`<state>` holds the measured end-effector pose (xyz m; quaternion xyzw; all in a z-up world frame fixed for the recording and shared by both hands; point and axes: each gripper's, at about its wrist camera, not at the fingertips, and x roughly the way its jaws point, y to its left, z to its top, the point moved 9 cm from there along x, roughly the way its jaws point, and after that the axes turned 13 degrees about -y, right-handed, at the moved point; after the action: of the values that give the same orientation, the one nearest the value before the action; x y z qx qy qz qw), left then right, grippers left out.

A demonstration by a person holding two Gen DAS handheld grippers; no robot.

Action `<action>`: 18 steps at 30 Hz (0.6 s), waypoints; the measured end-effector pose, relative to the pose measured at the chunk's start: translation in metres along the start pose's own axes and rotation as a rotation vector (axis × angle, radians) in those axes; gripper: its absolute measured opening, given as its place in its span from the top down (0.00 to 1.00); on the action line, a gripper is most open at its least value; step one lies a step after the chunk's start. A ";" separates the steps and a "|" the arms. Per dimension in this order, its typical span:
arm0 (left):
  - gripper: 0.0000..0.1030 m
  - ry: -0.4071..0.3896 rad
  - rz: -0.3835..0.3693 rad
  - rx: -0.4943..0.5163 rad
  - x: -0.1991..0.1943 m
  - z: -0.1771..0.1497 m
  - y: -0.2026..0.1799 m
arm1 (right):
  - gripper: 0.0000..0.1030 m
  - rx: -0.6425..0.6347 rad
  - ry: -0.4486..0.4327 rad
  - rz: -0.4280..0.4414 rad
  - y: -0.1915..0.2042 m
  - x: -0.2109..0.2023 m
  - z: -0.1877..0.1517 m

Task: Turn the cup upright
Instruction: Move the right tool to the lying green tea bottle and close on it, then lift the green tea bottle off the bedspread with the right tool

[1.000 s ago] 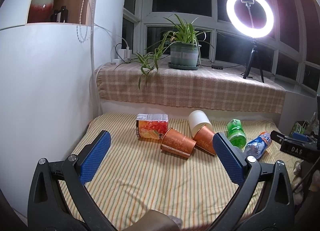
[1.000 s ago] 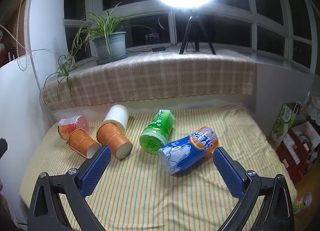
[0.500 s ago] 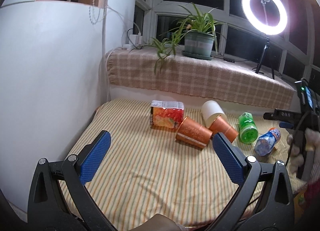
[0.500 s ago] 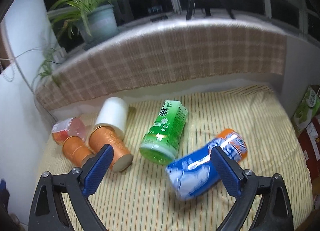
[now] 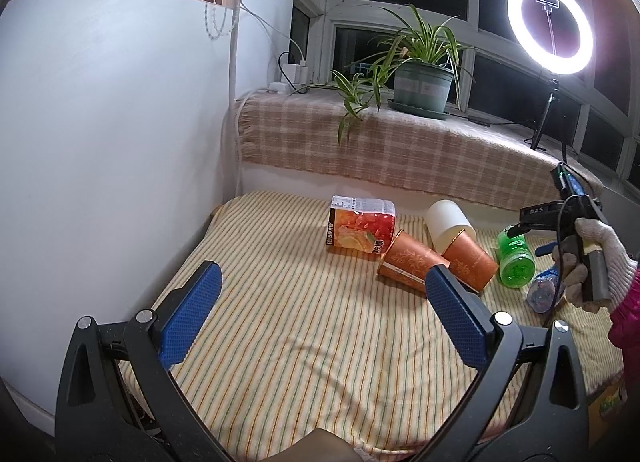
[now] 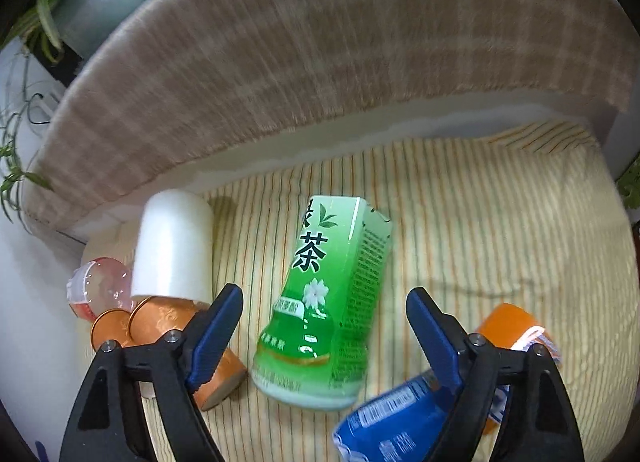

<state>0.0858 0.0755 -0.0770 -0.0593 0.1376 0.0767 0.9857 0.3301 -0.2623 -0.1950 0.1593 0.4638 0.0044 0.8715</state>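
Note:
Several cups lie on their sides on the striped mat [image 5: 304, 326]. A green tea cup [image 6: 332, 294] [image 5: 515, 262] lies between the open fingers of my right gripper [image 6: 324, 314], its base toward the camera. Two orange paper cups [image 5: 412, 261] [image 5: 468, 258] and a white cup [image 5: 448, 222] [image 6: 174, 246] lie to its left; one orange cup [image 6: 220, 366] sits behind my right gripper's left finger. A blue-orange cup [image 6: 400, 418] lies at the lower right. My left gripper [image 5: 320, 306] is open and empty, well short of the cups.
A red juice carton [image 5: 360, 228] lies left of the orange cups. A plaid-covered sill [image 5: 400, 150] with a potted plant [image 5: 422, 88] and a ring light [image 5: 550, 24] runs behind the mat. A white cabinet [image 5: 100, 142] stands at left.
My right gripper has dropped down and forward over the green tea cup, which now fills its view. My left gripper has pulled back and swung left, so the cups sit further right.

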 end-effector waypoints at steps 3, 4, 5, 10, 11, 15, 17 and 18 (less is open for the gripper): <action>0.00 0.000 0.001 0.003 0.000 0.001 0.001 | 0.22 0.001 0.030 -0.004 0.001 0.010 -0.002; 0.00 -0.001 0.003 0.004 0.000 0.001 0.001 | 0.22 0.001 0.039 -0.002 0.001 0.013 -0.003; 0.00 -0.001 0.005 0.003 0.000 0.001 0.001 | 0.22 0.001 0.048 -0.004 0.000 0.015 -0.004; 0.00 -0.007 0.005 -0.003 0.000 0.003 0.004 | 0.28 0.022 0.092 -0.006 -0.004 0.032 -0.010; 0.00 -0.008 0.004 -0.001 0.000 0.003 0.004 | 0.30 0.027 0.099 -0.002 -0.004 0.035 -0.011; 0.00 -0.009 0.003 0.005 -0.001 0.004 0.003 | 0.37 0.059 0.113 0.028 -0.002 0.043 -0.012; 0.00 -0.010 0.004 0.005 -0.001 0.004 0.003 | 0.38 0.058 0.110 0.028 -0.003 0.047 -0.011; 0.00 -0.011 0.005 0.005 -0.001 0.004 0.003 | 0.38 0.059 0.108 0.031 -0.004 0.051 -0.011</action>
<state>0.0856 0.0786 -0.0730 -0.0561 0.1325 0.0791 0.9864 0.3498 -0.2552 -0.2428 0.1914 0.5075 0.0127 0.8400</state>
